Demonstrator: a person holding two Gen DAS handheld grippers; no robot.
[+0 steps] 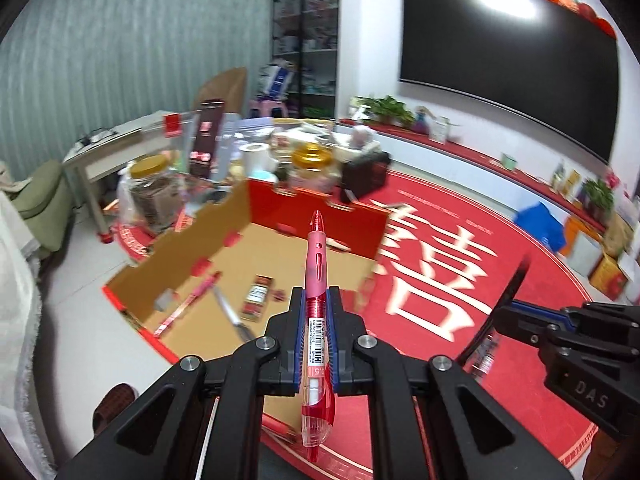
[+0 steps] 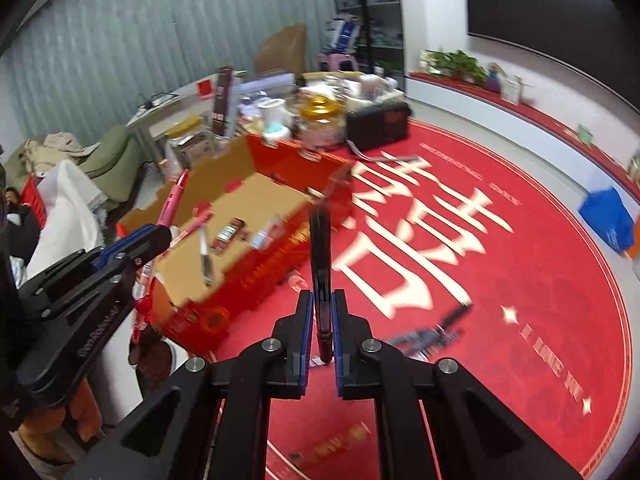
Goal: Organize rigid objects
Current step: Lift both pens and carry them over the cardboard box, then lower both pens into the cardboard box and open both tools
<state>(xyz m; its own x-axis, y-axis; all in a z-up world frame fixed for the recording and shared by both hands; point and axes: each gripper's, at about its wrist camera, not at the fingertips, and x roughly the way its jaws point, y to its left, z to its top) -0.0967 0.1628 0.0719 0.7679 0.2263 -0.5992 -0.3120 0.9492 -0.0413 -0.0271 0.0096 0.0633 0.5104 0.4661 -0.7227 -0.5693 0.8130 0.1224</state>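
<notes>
Two grippers airborne: left gripper (image 1: 316, 312) jaws clamp red pen (image 1: 316, 280), right gripper (image 2: 322, 312) jaws clamp black pen (image 2: 321, 248); cardboard box (image 1: 224, 208) ahead.

The left gripper (image 1: 316, 336) filled the lower centre of the frame, its jaws clamped on a red pen (image 1: 317, 320) that ran lengthwise between the blue pads, tip toward the centre of the frame. Behind the pen sat an open cardboard box (image 1: 176, 248) with red outer walls, on a red round rug (image 1: 500, 280) with large white characters. Inside the box lay a pink pen (image 1: 188, 300), a silver stick (image 1: 230, 314) and a small dark packet (image 1: 258, 298). At the lower right, the right gripper (image 1: 508, 320) held a thin black object (image 1: 508, 300).
</notes>
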